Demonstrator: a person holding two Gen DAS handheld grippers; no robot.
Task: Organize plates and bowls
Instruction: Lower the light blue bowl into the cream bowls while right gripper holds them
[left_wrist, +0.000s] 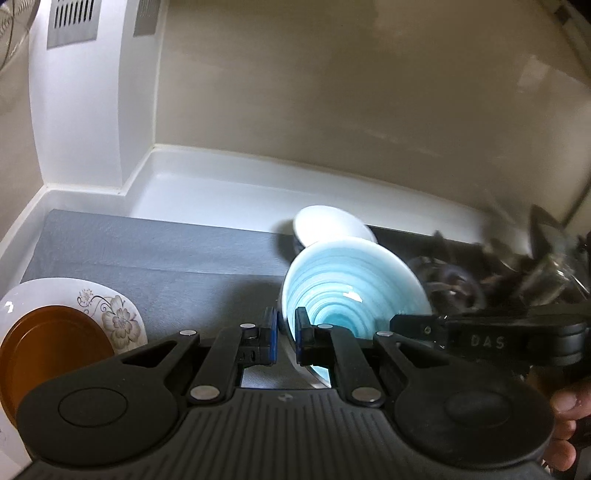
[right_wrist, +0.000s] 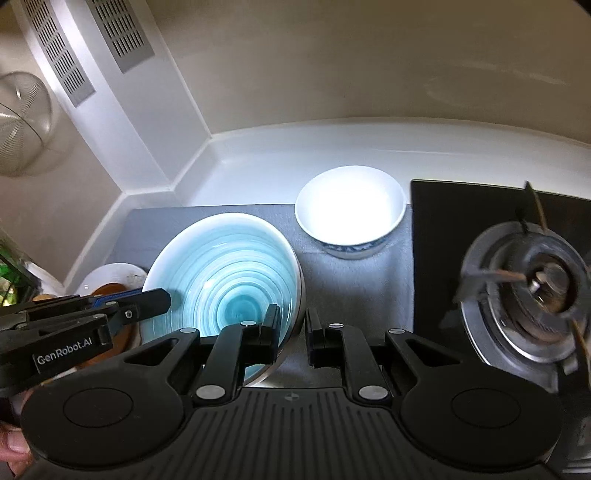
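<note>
A: What's biggest on the white bench (right_wrist: 258, 147)?

B: The grey mat (right_wrist: 354, 280) that covers most of it. I'll place everything from the blue bowl (right_wrist: 225, 273), the one with ringed turquoise glaze. It hangs tilted above that mat, held at two places on its rim.

A: And beside it?

B: To the bowl's right is the black gas hob (right_wrist: 436, 236), with its burner (right_wrist: 532, 291) and pan supports. Behind the bowl and to its right, a white bowl (right_wrist: 349, 206) with a blue-patterned outside stands upright on the mat, apart from the blue one. To the bowl's left a flowered plate (left_wrist: 110, 314) lies on the mat with an amber plate (left_wrist: 48, 350) on top of it.

A: The fingers?

B: The left gripper (left_wrist: 286, 338) is clenched on the bowl's left rim, blue pads pressed on either side of the wall. The right gripper (right_wrist: 291, 328) is closed on the opposite rim, one finger inside the bowl, one outside.

A: Anything of the person?

B: Fingertips (left_wrist: 565, 402) at the frame's edge, right of the bowl in the left wrist view.
</note>
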